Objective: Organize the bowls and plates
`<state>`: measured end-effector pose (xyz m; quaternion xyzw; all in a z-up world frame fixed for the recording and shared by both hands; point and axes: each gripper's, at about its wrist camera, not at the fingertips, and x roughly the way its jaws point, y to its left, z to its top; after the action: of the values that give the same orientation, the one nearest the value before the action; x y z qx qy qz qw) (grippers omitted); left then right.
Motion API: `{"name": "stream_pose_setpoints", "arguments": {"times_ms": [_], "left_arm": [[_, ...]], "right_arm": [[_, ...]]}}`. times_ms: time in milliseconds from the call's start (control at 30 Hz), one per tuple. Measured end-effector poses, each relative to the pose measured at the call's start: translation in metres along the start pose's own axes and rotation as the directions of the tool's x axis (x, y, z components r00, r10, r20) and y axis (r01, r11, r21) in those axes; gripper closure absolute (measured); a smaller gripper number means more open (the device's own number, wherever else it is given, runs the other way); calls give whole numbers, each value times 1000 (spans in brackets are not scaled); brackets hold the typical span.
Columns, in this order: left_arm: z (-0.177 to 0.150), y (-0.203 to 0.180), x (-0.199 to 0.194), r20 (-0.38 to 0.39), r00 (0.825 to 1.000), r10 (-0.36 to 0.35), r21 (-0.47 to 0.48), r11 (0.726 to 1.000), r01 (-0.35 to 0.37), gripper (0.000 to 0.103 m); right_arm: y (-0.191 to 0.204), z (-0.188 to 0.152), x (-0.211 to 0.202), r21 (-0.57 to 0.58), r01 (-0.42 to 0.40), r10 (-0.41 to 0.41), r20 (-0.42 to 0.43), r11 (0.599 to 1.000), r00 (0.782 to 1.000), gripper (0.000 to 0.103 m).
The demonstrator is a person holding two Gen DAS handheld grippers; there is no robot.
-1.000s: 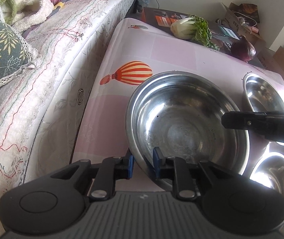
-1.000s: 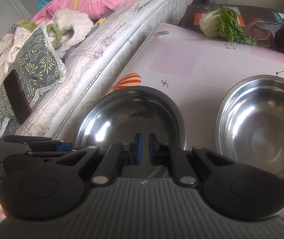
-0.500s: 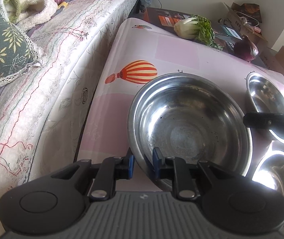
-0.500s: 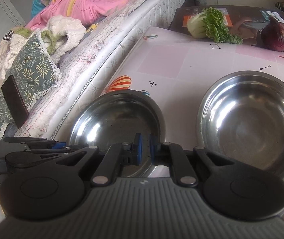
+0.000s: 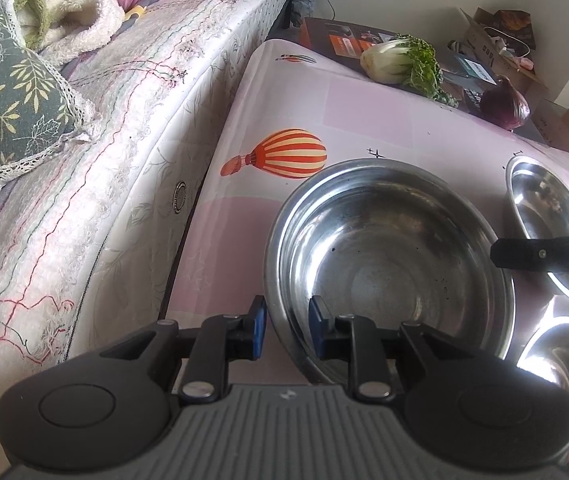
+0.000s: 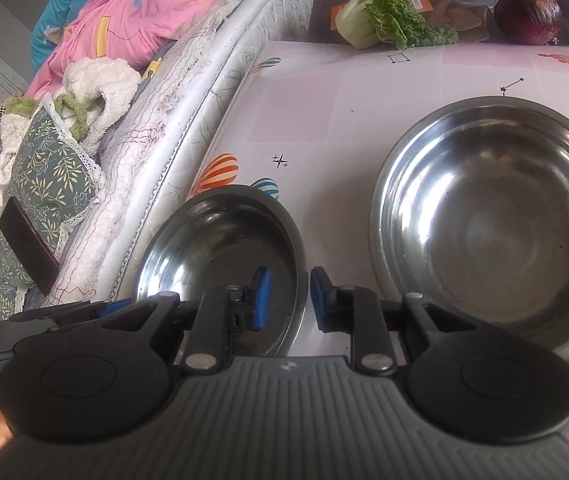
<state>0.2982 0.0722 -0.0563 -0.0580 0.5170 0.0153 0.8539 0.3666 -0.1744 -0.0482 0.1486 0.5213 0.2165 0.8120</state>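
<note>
Where the pink tabletop [image 5: 368, 120] meets the bed, a large steel bowl [image 5: 388, 268] sits near the front left corner, its near rim passing between the blue pads of the left gripper [image 5: 286, 326]; the fingers [image 5: 258, 326] stand apart on either side of that rim, one outside the wall and one inside, with a gap showing on both sides, so they are open and not clamping it. In the right wrist view the same bowl [image 6: 224, 264] lies low and left, and the right gripper [image 6: 287, 300] straddles its right rim in the same way, fingers [image 6: 262, 298] spread with daylight between pad and metal. A second steel bowl [image 6: 492, 220] rests on the tabletop just to the right, apart from the first. From the left wrist view a third bowl [image 5: 564, 364] glints at the lower right edge, close to the first. A striped balloon print [image 5: 284, 154] lies on the cloth beyond the first bowl. At the far end sit a leafy cabbage [image 6: 384, 20] and a red onion [image 6: 528, 10], on a dark box. The bed [image 5: 96, 152] runs along the left side, carrying a green leaf-patterned pillow [image 6: 52, 176] and pink bedding [image 6: 124, 20].
</note>
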Motion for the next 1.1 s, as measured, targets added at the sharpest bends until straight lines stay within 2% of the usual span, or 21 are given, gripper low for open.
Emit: {"name": "stream_pose_setpoints", "arguments": {"times_ms": [267, 400, 567, 733, 1100], "left_arm": [[1, 2, 7, -17, 1000, 1, -14, 1000, -1, 81], [1, -3, 5, -18, 1000, 0, 0, 1000, 0, 84], [0, -4, -1, -6, 1000, 3, 15, 1000, -3, 84], [0, -3, 6, -35, 999, 4, 11, 1000, -4, 84], [3, -6, 7, -38, 999, 18, 12, 1000, -17, 83]], "right_arm": [[-1, -2, 8, 1, 20, -20, -5, 1000, 1000, 81], [5, -4, 9, -26, 21, -21, 3, 999, 1000, 90], [9, -5, 5, -59, 32, -31, 16, 998, 999, 90], [8, -6, 8, -57, 34, -34, 9, 998, 999, 90], [11, -7, 7, -69, 47, -46, 17, 996, 999, 91]]}}
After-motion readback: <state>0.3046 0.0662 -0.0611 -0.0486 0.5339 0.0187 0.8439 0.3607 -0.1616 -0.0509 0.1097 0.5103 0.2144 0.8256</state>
